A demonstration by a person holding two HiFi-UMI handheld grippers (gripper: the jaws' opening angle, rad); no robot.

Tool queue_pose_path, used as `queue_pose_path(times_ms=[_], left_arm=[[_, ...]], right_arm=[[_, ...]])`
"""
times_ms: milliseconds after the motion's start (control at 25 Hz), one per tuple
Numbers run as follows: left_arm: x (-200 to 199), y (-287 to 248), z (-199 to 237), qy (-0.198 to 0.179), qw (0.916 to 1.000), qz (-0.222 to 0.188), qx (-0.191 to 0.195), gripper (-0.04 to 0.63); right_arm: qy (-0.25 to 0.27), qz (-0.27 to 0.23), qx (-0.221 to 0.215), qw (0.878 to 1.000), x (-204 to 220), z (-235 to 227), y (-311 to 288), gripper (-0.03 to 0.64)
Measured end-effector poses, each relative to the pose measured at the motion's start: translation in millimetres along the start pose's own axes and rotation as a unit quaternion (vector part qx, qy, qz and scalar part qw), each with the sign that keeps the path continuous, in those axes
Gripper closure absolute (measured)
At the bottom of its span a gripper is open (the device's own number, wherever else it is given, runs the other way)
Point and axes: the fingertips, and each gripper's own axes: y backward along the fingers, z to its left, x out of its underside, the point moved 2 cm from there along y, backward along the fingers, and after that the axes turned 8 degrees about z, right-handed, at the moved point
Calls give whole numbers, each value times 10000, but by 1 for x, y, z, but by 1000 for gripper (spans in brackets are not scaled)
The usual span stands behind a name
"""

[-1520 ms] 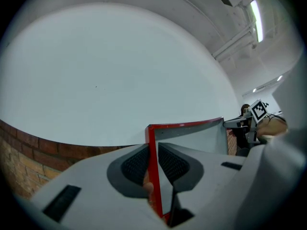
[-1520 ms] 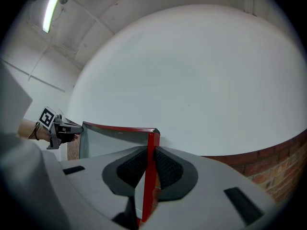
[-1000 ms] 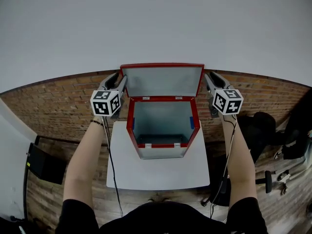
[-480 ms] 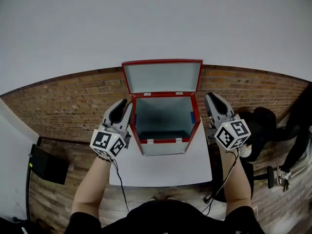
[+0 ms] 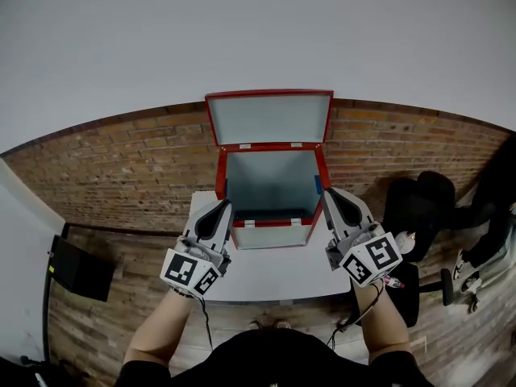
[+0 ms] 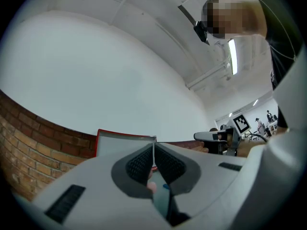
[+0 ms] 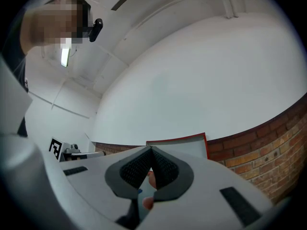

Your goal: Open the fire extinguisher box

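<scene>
The red fire extinguisher box (image 5: 270,234) stands on a small white table (image 5: 274,274). Its lid (image 5: 268,119) is raised upright and the grey inside is bare. My left gripper (image 5: 222,208) hovers at the box's front left corner, clear of it, jaws shut on nothing. My right gripper (image 5: 330,195) is at the front right corner, also shut and empty. In the left gripper view the pads meet at the gripper's tip (image 6: 154,145), with the lid (image 6: 115,142) beyond. In the right gripper view the right gripper (image 7: 151,150) is likewise shut below the lid (image 7: 184,146).
A brick-patterned surface (image 5: 105,176) lies around the table and a white wall (image 5: 242,31) rises behind it. A black chair (image 5: 419,208) stands to the right and a dark flat case (image 5: 74,271) to the left. A person's legs (image 5: 492,216) show at far right.
Both grippers have drawn back from the lid's sides and come down to the box's front corners. Their jaws have gone from apart to shut. The lid stays up.
</scene>
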Motion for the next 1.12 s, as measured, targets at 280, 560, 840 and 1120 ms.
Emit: queue_pose_path(times_ms=[280,560,840,1120], left_arm=[[31,21,-26,14,9996,264,75,546],[67,35,-52,73,9981,555,242,546],[100,46,-72,263,9956,834,322,546],[128,62,-89,19,9944,965,430,546]], right_arm=[[150,366,-110,9992,37,35,15,597],[123,702,-247,9972,83,62,23,597],[242,1086,-262,9934,130,83,28,597],[166,1365,-297,9901,163,96,41,598]])
